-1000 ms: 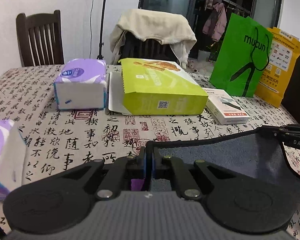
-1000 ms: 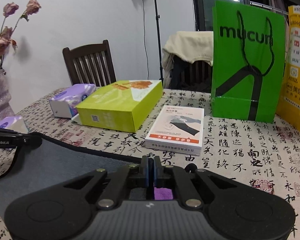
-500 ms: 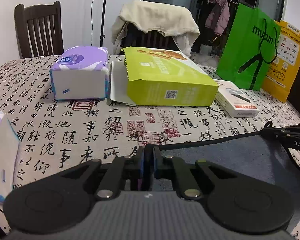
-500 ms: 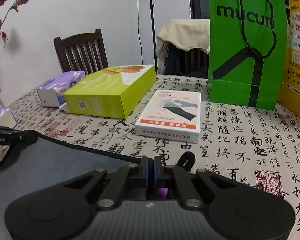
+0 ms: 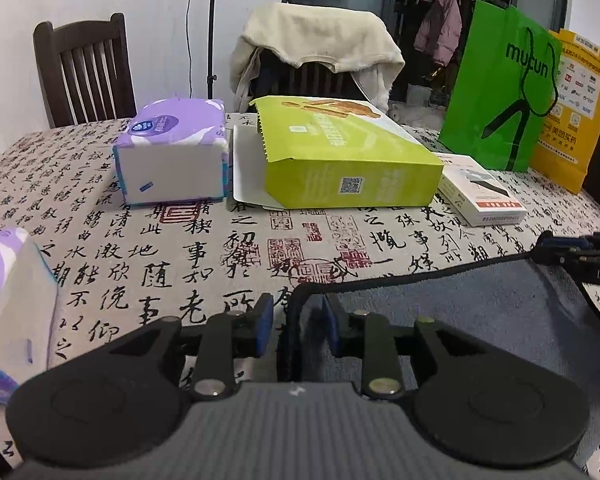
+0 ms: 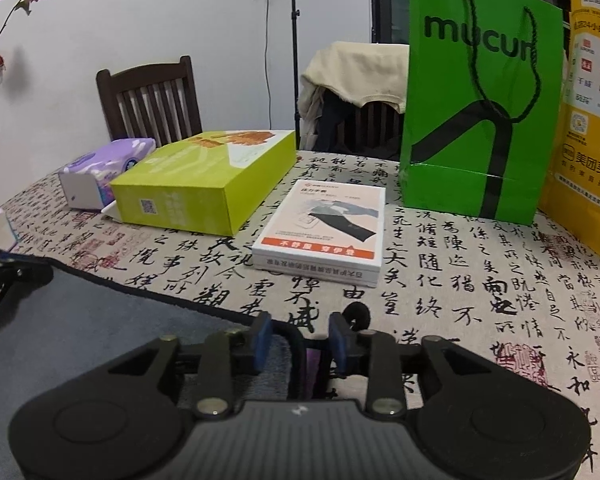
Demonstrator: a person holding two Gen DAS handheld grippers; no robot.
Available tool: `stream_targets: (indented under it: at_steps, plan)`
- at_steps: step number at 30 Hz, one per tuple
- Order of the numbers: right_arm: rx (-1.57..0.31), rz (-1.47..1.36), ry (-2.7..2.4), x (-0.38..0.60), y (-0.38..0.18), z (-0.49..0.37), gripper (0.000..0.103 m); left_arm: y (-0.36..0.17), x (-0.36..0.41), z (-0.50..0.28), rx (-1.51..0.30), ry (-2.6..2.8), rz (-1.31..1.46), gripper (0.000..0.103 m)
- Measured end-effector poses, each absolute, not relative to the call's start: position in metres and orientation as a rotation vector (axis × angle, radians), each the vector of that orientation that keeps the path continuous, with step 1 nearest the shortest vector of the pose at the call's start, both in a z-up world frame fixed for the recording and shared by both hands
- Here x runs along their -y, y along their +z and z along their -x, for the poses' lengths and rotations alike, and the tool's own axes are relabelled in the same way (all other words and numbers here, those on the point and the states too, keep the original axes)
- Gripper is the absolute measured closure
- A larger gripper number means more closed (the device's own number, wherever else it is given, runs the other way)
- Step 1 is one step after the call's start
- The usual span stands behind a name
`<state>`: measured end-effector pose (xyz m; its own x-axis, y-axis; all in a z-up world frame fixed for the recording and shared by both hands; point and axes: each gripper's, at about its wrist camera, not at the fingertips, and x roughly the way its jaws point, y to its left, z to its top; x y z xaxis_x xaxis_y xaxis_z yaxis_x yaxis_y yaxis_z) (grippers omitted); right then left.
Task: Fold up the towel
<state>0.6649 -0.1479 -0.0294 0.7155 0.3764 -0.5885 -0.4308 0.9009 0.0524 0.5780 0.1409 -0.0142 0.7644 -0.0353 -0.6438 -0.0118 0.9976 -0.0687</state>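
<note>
Towel (image 5: 480, 312), lower right: soft, limp; grip bound corners. Left gripper (image 5: 298, 330) and right gripper (image 6: 300, 338) stand apart.

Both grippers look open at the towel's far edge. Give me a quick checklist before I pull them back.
1. Left gripper open: ok.
2. Right gripper open: ok.
3. Towel free of the pads: not ok, its corners lie between both grippers' fingers.
4. Towel flat on the table: ok for the visible part.
5. Edges aligned after the fold: cannot tell.
6. White box clear of the towel: ok.
</note>
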Motion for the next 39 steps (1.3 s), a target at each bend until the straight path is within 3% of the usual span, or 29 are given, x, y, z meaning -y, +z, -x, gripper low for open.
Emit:
stream_targets:
  at_steps: [7,12,18,23,29,32,39]
  plan:
    - [-0.611,0.100,0.449,0.150,-0.017,-0.655,0.064,-0.001,-0.138,-0.562,-0.678,-0.007,0.060,0.054]
    - [-0.608,0.103,0.447,0.154,-0.010,-0.642,0.063,0.010,-0.135,-0.547,-0.657,0.001,0.054,0.032]
    - [-0.590,0.103,0.440,0.160,0.002,-0.623,0.051,0.024,-0.129,-0.526,-0.632,-0.011,0.050,0.024]
    - [-0.557,0.105,0.436,0.166,0.014,-0.603,0.024,0.032,-0.123,-0.507,-0.618,-0.017,0.054,0.016]
    - [-0.517,0.126,0.417,0.169,0.024,-0.579,0.010,0.039,-0.118,-0.481,-0.598,-0.015,0.071,0.004]
    - [-0.511,0.113,0.420,0.173,0.028,-0.568,0.004,0.043,-0.116,-0.469,-0.588,-0.011,0.068,0.002]
    - [-0.497,0.102,0.415,0.180,0.036,-0.539,0.003,0.050,-0.114,-0.442,-0.575,0.010,0.068,0.000]
